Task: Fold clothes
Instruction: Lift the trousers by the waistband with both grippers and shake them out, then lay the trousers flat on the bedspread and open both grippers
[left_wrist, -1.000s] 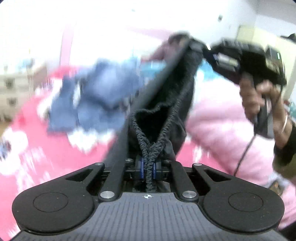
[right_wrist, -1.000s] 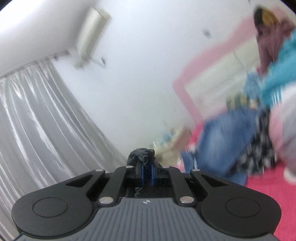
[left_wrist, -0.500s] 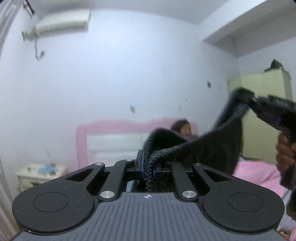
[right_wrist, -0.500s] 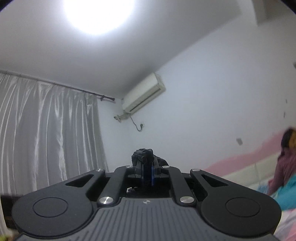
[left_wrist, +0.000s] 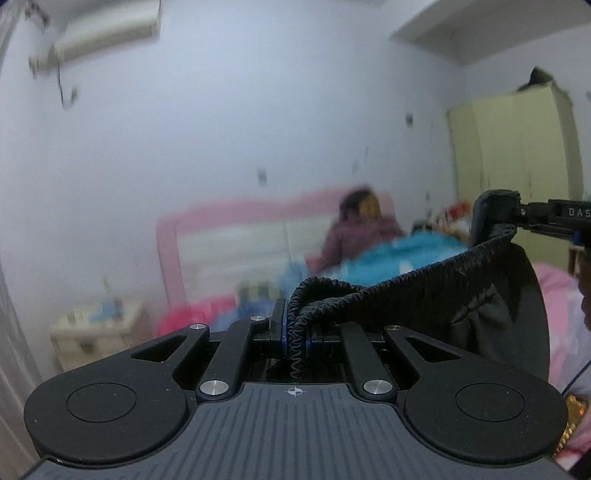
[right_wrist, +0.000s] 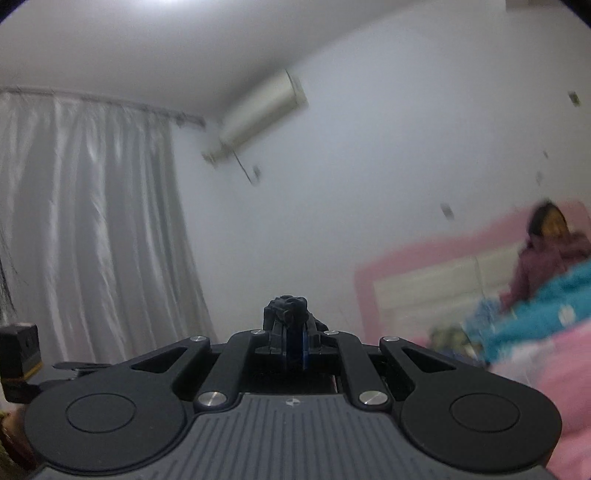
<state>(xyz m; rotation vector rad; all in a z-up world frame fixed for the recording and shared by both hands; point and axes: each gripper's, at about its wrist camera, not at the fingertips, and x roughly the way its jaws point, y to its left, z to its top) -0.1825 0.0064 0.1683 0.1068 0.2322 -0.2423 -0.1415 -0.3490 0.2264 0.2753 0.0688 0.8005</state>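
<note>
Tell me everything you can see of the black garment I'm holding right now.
The black garment is dark, matte cloth with a gathered, ribbed elastic edge. That edge runs taut from the left gripper, whose jaws are shut on a bunched loop of it, up to the right gripper, which pinches the other end. Cloth hangs in a curved sheet below the edge, held in the air. In the right wrist view only a small dark wad shows between the jaws.

Open air lies ahead of both raised grippers. The stretched black garment (left_wrist: 443, 295) spans the gap between them. The bed (right_wrist: 554, 369) and a seated person (left_wrist: 354, 236) block lower right.
</note>
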